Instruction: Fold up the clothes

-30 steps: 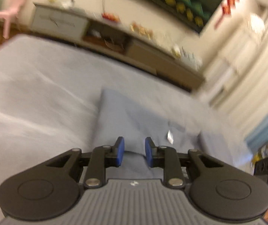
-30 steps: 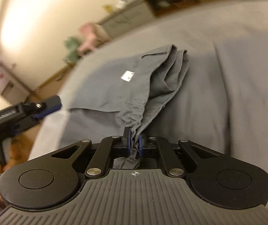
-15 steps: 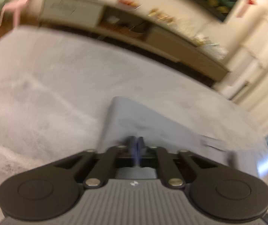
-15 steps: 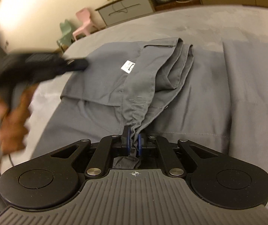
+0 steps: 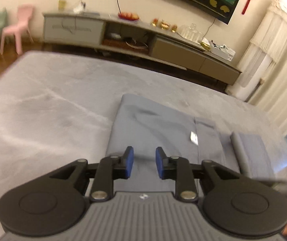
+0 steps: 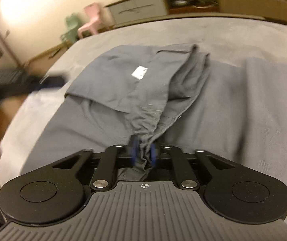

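A grey garment [image 5: 155, 128] lies partly folded on the grey bed, with a small white label [image 5: 193, 137] on it. My left gripper [image 5: 144, 161] is open and empty, just above the garment's near edge. In the right wrist view the same garment [image 6: 123, 86] shows a folded-over layer with the label [image 6: 140, 72]. My right gripper [image 6: 144, 152] is shut on a bunched, gathered edge of the garment. The left gripper appears blurred at the left of that view [image 6: 23, 82].
The grey bed [image 5: 43, 104] spreads wide to the left. A folded grey piece [image 5: 249, 150] lies right of the garment. A long low cabinet [image 5: 139, 40] stands beyond the bed, with pink and green chairs [image 5: 17, 30] at far left.
My left gripper closed half a second ago and has now opened again over the garment's near edge. My right gripper keeps its hold on the bunched edge; its jaws look slightly wider.
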### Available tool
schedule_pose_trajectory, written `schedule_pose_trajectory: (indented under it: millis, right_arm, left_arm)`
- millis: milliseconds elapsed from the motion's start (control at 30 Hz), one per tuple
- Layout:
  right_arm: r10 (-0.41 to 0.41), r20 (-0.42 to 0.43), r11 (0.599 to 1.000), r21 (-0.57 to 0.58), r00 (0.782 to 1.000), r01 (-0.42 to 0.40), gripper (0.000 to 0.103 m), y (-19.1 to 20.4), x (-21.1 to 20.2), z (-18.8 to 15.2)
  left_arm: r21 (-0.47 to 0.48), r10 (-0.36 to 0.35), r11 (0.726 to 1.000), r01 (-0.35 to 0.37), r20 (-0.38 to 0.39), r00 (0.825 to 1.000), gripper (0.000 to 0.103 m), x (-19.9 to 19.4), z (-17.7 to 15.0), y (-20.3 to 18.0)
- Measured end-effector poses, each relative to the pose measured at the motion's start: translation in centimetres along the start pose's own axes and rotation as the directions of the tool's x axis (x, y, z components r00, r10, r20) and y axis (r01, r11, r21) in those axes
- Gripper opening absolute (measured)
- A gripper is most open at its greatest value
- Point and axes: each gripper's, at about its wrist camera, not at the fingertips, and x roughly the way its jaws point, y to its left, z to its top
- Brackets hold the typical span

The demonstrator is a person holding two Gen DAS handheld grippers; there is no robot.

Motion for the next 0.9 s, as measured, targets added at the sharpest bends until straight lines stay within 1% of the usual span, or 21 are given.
schedule_pose_trajectory:
  millis: [67, 100, 133, 167, 233, 267, 300, 333, 367, 400, 467, 500, 533, 633, 667, 700, 733, 767, 800, 833, 900]
  right_arm:
    - [-0.003, 0.082, 1.000, -0.021, 0.997, 0.005, 0.032, 0.3, -3.9, -1.6]
    - [0.000, 0.125, 0.999, -0.036, 0.992, 0.004, 0.032, 0.5, -5.9, -2.4]
    - [0.025, 0.147, 0.999, -0.041, 0.989, -0.019, 0.032, 0.5, -7.5, -3.5]
    - [0.051, 0.131, 0.997, -0.058, 0.990, -0.044, 0.032, 0.6, -8.1, -4.6]
    - [0.095, 0.073, 0.991, -0.104, 0.993, -0.087, 0.028, 1.3, -8.9, -6.7]
    - [0.099, 0.038, 0.988, -0.125, 0.994, -0.093, 0.026, 1.4, -8.6, -7.5]
    - [0.081, 0.003, 0.987, -0.139, 0.997, -0.080, 0.020, 1.2, -7.8, -8.1]
    - [0.052, -0.028, 0.989, -0.139, 0.998, -0.056, 0.017, 0.7, -6.7, -8.6]
    - [0.046, -0.023, 0.989, -0.139, 0.999, -0.049, 0.012, 0.1, -6.2, -9.0]
    - [0.049, -0.011, 0.989, -0.141, 0.999, -0.050, 0.007, -0.2, -6.1, -9.0]
    - [0.040, -0.016, 0.992, -0.115, 0.999, -0.042, 0.008, -0.4, -6.2, -8.6]
    - [0.034, -0.008, 0.992, -0.118, 0.999, -0.034, 0.014, -0.3, -6.5, -8.4]
    - [0.026, 0.006, 0.991, -0.130, 1.000, -0.025, 0.017, -0.1, -6.7, -8.4]
    - [0.035, -0.005, 0.990, -0.138, 0.999, -0.035, 0.018, -0.4, -6.5, -8.5]
    - [0.045, 0.001, 0.992, -0.122, 0.999, -0.044, 0.018, -0.8, -7.0, -8.3]
    - [0.054, 0.013, 0.993, -0.102, 0.998, -0.052, 0.022, -1.3, -7.8, -8.0]
    - [0.055, 0.044, 0.995, -0.091, 0.998, -0.051, 0.036, -1.8, -8.8, -7.9]
    - [0.053, 0.084, 0.995, -0.083, 0.995, -0.046, 0.046, -2.4, -10.0, -7.9]
    - [0.020, 0.133, 0.998, -0.062, 0.991, -0.012, 0.064, -3.6, -11.3, -8.0]
    - [-0.028, 0.184, 0.999, -0.032, 0.983, 0.034, 0.069, -5.1, -12.7, -8.0]
    - [-0.148, 0.233, 0.988, 0.084, 0.961, 0.132, 0.069, -8.8, -14.7, -8.4]
  left_arm:
    - [0.021, 0.046, 0.999, -0.047, 0.036, 0.998, 0.028, -2.0, -1.8, -1.8]
    - [0.028, 0.056, 0.998, -0.057, 0.047, 0.997, 0.031, -3.0, -2.9, -2.8]
    - [0.029, 0.037, 0.999, -0.038, 0.047, 0.998, 0.032, -3.7, -3.9, -3.6]
    - [0.027, 0.013, 1.000, -0.014, 0.039, 0.999, 0.033, -4.2, -4.9, -4.2]
    - [0.049, -0.012, 0.999, 0.012, -0.003, 1.000, 0.033, -4.4, -6.8, -5.9]
    - [0.078, -0.001, 0.997, 0.004, -0.028, 1.000, 0.033, -4.0, -7.7, -6.9]
    - [0.112, 0.025, 0.994, -0.019, -0.050, 0.998, 0.033, -3.4, -8.5, -7.7]
    - [0.150, 0.056, 0.988, -0.045, -0.063, 0.996, 0.033, -3.0, -9.2, -8.4]
    - [0.193, 0.091, 0.978, -0.076, -0.067, 0.994, 0.033, -2.7, -9.8, -9.0]
    - [0.211, 0.099, 0.974, -0.083, -0.068, 0.993, 0.033, -2.6, -10.3, -9.4]
    - [0.197, 0.057, 0.980, -0.043, -0.067, 0.996, 0.034, -3.2, -10.9, -9.6]
    - [0.188, 0.037, 0.982, -0.023, -0.068, 0.997, 0.035, -3.4, -11.2, -9.7]
    - [0.193, 0.038, 0.981, -0.022, -0.079, 0.996, 0.035, -3.1, -11.6, -10.0]
    - [0.243, 0.103, 0.967, -0.072, -0.116, 0.988, 0.035, -1.7, -12.7, -10.9]
    - [0.244, 0.110, 0.967, -0.080, -0.114, 0.987, 0.035, -1.8, -12.6, -11.0]
    - [0.238, 0.111, 0.968, -0.082, -0.108, 0.988, 0.035, -2.0, -12.4, -11.1]
    - [0.224, 0.103, 0.971, -0.078, -0.099, 0.990, 0.035, -2.5, -12.1, -11.3]
    - [0.212, 0.091, 0.975, -0.070, -0.092, 0.992, 0.035, -2.8, -11.8, -11.5]
    - [0.200, 0.070, 0.978, -0.050, -0.091, 0.993, 0.037, -3.0, -11.4, -11.9]
    - [0.188, 0.042, 0.982, -0.024, -0.093, 0.995, 0.038, -3.0, -11.0, -12.5]
    - [0.165, -0.016, 0.986, 0.032, -0.095, 0.995, 0.046, -2.8, -9.9, -13.9]
